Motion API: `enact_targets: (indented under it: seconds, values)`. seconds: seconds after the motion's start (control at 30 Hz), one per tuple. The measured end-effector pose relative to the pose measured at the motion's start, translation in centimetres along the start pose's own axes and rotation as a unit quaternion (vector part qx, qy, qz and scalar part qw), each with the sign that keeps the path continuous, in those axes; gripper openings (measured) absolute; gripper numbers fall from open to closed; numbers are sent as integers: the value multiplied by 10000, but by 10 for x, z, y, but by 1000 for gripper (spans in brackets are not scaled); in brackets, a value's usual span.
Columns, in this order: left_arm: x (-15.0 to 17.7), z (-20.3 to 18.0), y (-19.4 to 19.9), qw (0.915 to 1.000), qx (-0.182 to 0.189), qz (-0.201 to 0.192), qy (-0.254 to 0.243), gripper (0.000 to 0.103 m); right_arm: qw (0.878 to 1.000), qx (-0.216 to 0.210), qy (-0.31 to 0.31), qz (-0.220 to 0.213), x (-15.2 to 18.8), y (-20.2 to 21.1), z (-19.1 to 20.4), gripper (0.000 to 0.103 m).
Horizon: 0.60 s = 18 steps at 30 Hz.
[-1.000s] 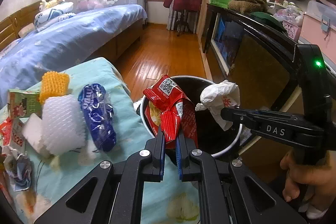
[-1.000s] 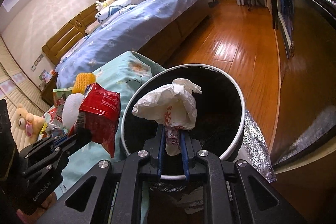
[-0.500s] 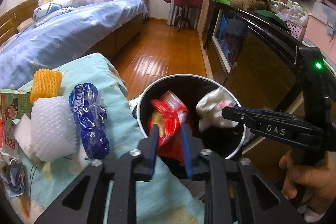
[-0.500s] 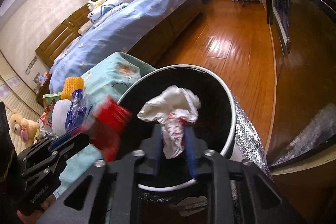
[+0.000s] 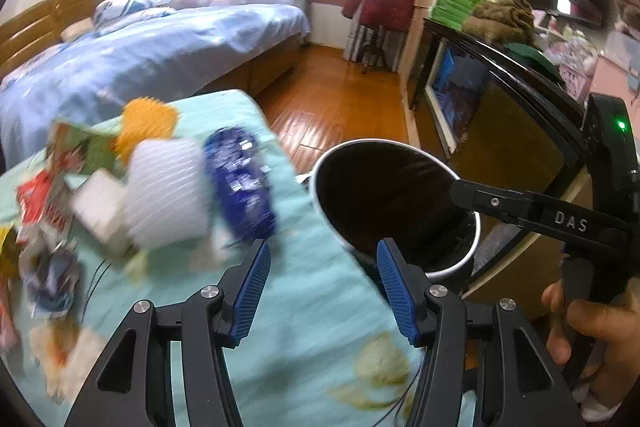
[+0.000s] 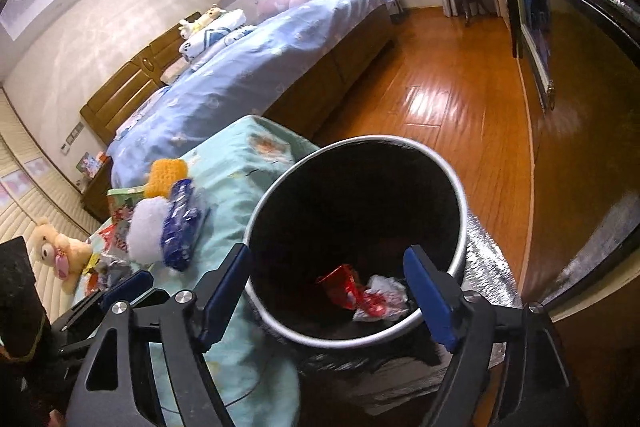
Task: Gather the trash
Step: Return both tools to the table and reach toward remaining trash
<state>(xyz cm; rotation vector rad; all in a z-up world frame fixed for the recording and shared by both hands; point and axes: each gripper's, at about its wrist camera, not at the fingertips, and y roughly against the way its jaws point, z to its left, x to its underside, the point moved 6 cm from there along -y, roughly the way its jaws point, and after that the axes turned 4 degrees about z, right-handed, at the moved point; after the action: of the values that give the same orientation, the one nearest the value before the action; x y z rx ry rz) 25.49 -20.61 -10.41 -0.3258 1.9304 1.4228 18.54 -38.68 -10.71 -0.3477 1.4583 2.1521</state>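
Right wrist view: right gripper [image 6: 326,285], jaws opening and empty, hangs over the bin [image 6: 460,239] so the red wrapper [image 6: 340,285] lands inside.

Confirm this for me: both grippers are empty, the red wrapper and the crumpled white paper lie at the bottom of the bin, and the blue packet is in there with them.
Not quite. The blue packet is not in the bin; the right wrist view shows it on the teal cloth beside the bin. The rest holds: red wrapper and white paper lie at the bottom, and left gripper and right gripper are opening, empty.
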Motion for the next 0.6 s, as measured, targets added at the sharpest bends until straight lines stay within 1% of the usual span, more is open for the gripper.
enact_targets:
  seconds: [0.13, 0.27, 0.5, 0.57, 0.6]
  values:
    - [13, 17, 21, 9996, -80, -77, 267, 55, 9999, -106, 76, 61, 11, -2, 15, 81]
    - [27, 32, 44, 9987, -279, -184, 393, 55, 9994, -248, 198, 148, 21, -7, 37, 81]
    - [49, 58, 75, 9953, -511, -229, 784, 55, 9978, -407, 461, 241, 31, -18, 72, 81]
    - [56, 65, 82, 9939, -595, -230, 895, 56, 9972, -430, 550, 275, 33, -22, 81, 83]
    - [59, 67, 85, 9933, -635, -235, 941, 60, 9967, -446, 604, 294, 34, -25, 87, 88]
